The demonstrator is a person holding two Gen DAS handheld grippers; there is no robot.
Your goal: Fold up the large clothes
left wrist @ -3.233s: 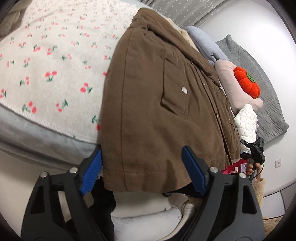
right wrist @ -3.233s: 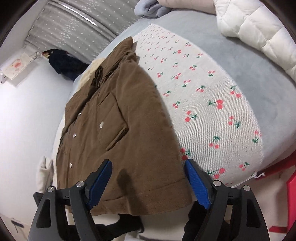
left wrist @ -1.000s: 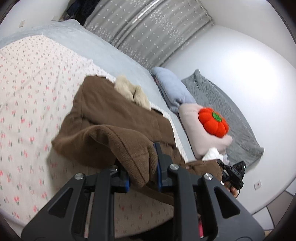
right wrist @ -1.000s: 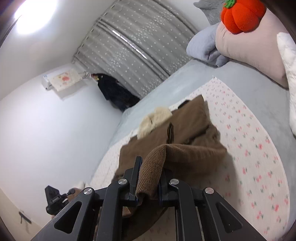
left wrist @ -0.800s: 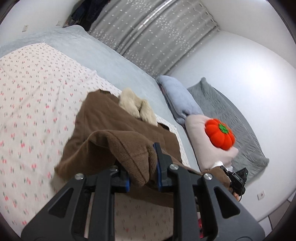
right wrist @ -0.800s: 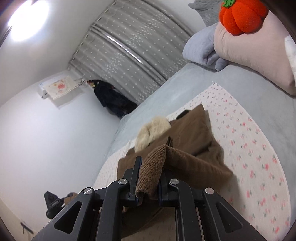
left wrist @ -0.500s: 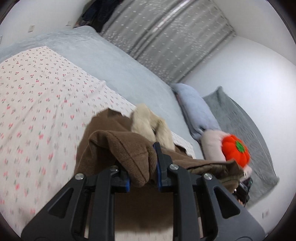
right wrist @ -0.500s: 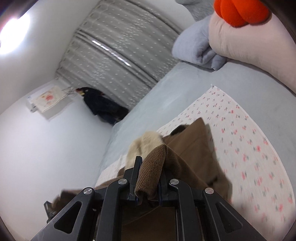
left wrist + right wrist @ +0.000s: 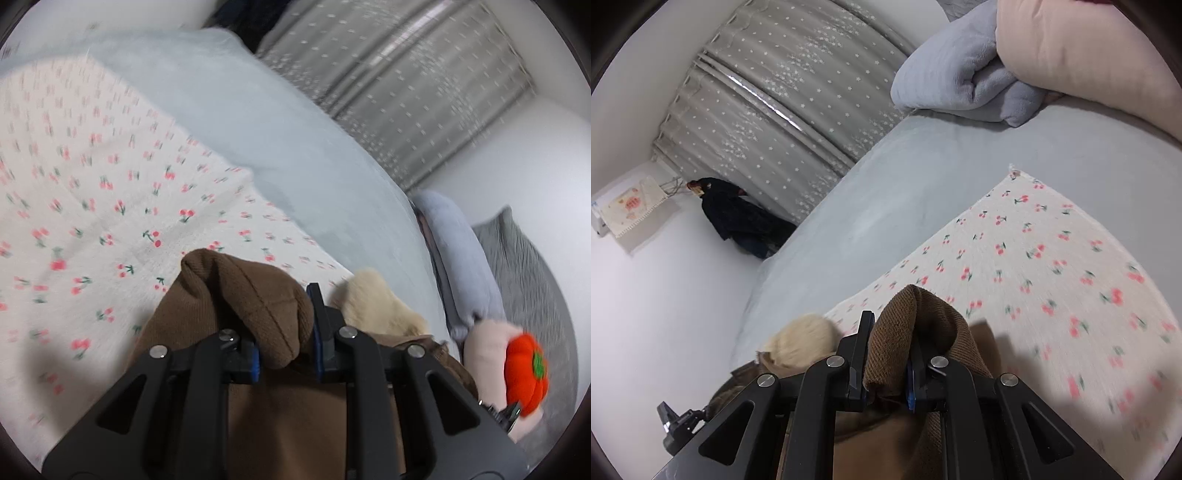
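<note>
A brown corduroy jacket (image 9: 255,302) with a cream fleece collar (image 9: 376,306) lies on the cherry-print blanket (image 9: 92,192). My left gripper (image 9: 284,332) is shut on a bunched corner of the jacket's hem, which bulges out past the blue pads. In the right wrist view my right gripper (image 9: 886,354) is shut on another fold of the same brown jacket (image 9: 923,325), with the cream collar (image 9: 801,343) just to its left. Both held corners hang low over the collar end; the rest of the jacket drops out of sight under the grippers.
The cherry-print blanket (image 9: 1052,277) covers a pale grey bed (image 9: 886,206). A grey-blue folded blanket (image 9: 960,74), a pink pillow (image 9: 1089,59) and an orange pumpkin toy (image 9: 526,373) sit at the head. Dotted grey curtains (image 9: 406,85) and a dark coat (image 9: 738,218) stand beyond.
Both grippers have carried the jacket's hem forward and down toward the collar, folding it over itself. The collar now sits right beside the fingertips. Earlier, both grippers were open at the hem.
</note>
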